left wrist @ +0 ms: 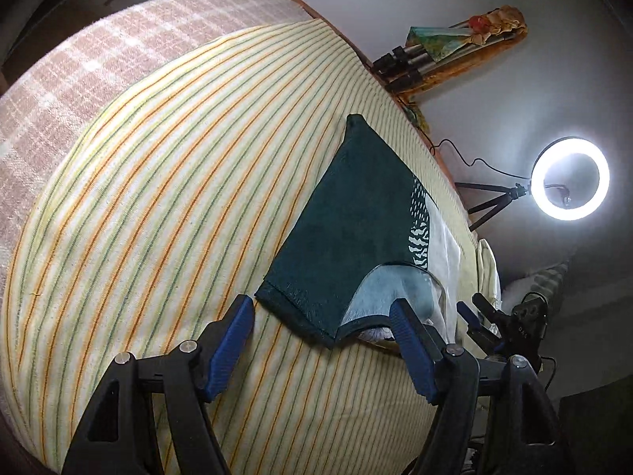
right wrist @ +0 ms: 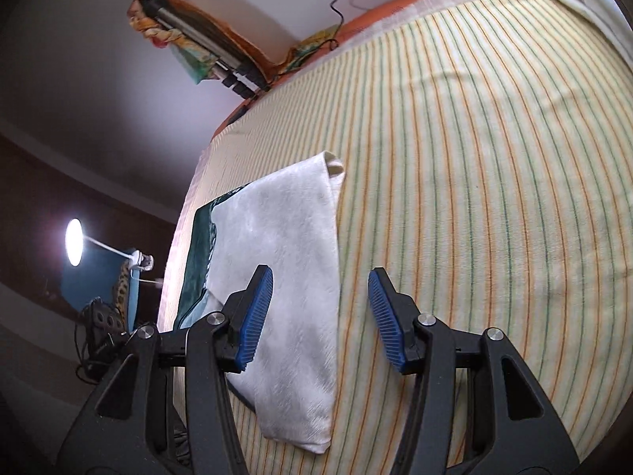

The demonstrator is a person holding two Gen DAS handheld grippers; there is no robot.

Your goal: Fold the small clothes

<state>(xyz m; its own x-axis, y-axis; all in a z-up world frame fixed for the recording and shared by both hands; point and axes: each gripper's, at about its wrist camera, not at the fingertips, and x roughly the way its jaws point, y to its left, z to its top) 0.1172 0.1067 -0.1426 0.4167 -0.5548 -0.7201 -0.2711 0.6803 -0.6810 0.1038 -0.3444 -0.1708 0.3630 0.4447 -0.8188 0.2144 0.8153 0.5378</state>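
Observation:
A small garment, dark green (left wrist: pixel 348 233) on one side and white (right wrist: pixel 285 253) on the other, lies flat on the striped bedsheet (left wrist: pixel 158 198). My left gripper (left wrist: pixel 324 336) is open, its blue fingers (left wrist: pixel 233 332) either side of the garment's near green hem and neck opening. My right gripper (right wrist: pixel 320 312) is open over the white side's near edge, one finger (right wrist: pixel 253 312) above the cloth, the other over the sheet (right wrist: pixel 474 198). The right gripper also shows in the left wrist view (left wrist: pixel 480 316).
A pink checked blanket (left wrist: pixel 79 75) lies at the bed's far side. A ring light on a tripod (left wrist: pixel 569 178) stands beside the bed. A folded tripod and coloured cloth (left wrist: pixel 447 51) lie on the floor. A desk lamp (right wrist: pixel 75 241) glows left.

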